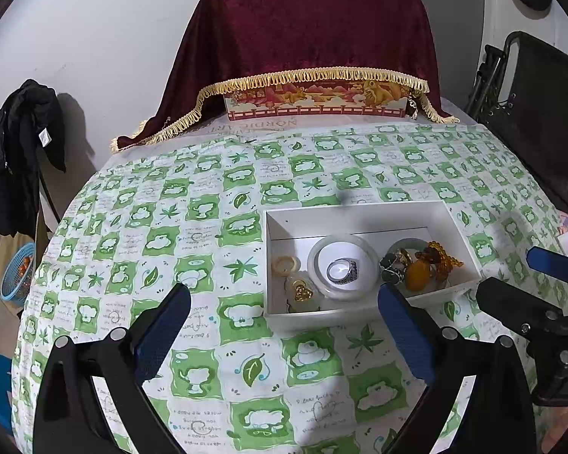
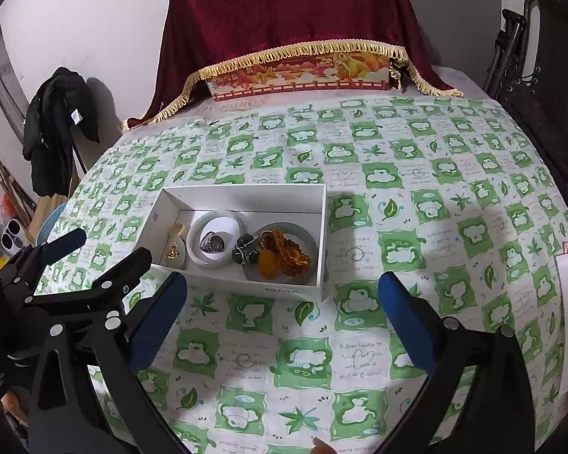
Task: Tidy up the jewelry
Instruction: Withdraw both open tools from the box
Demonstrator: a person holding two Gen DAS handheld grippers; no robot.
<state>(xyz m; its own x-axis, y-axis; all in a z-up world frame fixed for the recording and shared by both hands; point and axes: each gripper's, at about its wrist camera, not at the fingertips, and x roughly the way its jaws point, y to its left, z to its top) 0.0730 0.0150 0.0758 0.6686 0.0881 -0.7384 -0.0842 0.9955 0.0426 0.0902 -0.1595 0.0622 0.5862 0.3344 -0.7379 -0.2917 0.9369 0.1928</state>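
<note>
A white box (image 1: 280, 223) (image 2: 323, 227) sits on the green-checked cloth and holds jewelry. Inside are a white bangle (image 1: 316, 251) (image 2: 193, 234) with a silver ring (image 1: 342, 270) (image 2: 213, 243) within it, a cream ring (image 1: 285, 265), a gold pendant (image 1: 303, 293) (image 2: 173, 250), dark beads (image 1: 392, 265) (image 2: 244, 251), an amber stone (image 1: 416, 274) (image 2: 267, 261) and amber beads (image 1: 441, 255) (image 2: 291, 253) on a green bangle (image 2: 306, 234). My left gripper (image 1: 284, 297) is open and empty, just in front of the box. My right gripper (image 2: 282, 283) is open and empty, near the box's front wall.
A red velvet cloth (image 1: 306, 26) (image 2: 284, 3) with gold fringe covers a decorated box (image 1: 314, 104) at the table's far side. A black jacket (image 1: 19, 151) hangs at left. A black chair (image 1: 537, 113) stands at right. A blue basket (image 1: 17, 272) sits on the floor.
</note>
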